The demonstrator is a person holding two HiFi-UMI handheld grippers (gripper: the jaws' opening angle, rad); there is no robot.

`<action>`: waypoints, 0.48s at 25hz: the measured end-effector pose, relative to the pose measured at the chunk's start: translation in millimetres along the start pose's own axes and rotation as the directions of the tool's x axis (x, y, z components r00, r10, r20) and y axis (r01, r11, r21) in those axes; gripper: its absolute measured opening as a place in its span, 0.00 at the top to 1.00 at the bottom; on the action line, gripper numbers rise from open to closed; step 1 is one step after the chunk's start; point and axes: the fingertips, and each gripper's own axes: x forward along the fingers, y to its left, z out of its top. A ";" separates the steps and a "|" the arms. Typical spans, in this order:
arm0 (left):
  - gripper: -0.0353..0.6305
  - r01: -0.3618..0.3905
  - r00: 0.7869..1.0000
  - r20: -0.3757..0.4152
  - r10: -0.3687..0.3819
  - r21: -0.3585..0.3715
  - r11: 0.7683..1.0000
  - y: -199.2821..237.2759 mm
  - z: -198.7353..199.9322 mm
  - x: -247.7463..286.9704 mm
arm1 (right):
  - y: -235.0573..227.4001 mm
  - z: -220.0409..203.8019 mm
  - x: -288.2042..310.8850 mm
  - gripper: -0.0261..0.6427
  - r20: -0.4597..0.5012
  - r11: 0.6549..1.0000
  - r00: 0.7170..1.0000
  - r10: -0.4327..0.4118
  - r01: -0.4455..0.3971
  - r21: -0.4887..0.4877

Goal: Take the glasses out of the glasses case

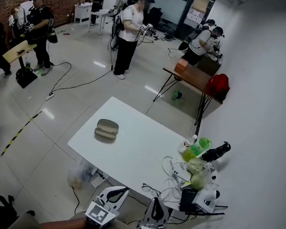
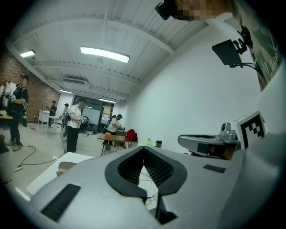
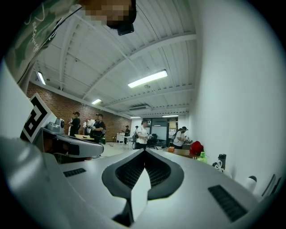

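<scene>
White table holds one glasses case; left gripper, right gripper: jaws together.

glasses case on table, L-ctr | bottles + cables at R end | 2nd table behind

open table around glasses case, clutter at right

I'm working two pale grey moulded tools, the left gripper and the right gripper. Each is carrying black ribbed pads in dark rims and a white cube with black square markers. The person holding them is wearing a green patterned top with pale lettering and a black head-mounted camera.
</scene>
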 end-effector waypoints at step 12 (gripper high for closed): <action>0.94 0.009 1.000 -0.017 -0.009 -0.011 1.000 13.7 -4.9 -13.3 | 15.2 -9.4 5.0 0.94 -0.058 0.999 0.998 -0.024 0.026 0.027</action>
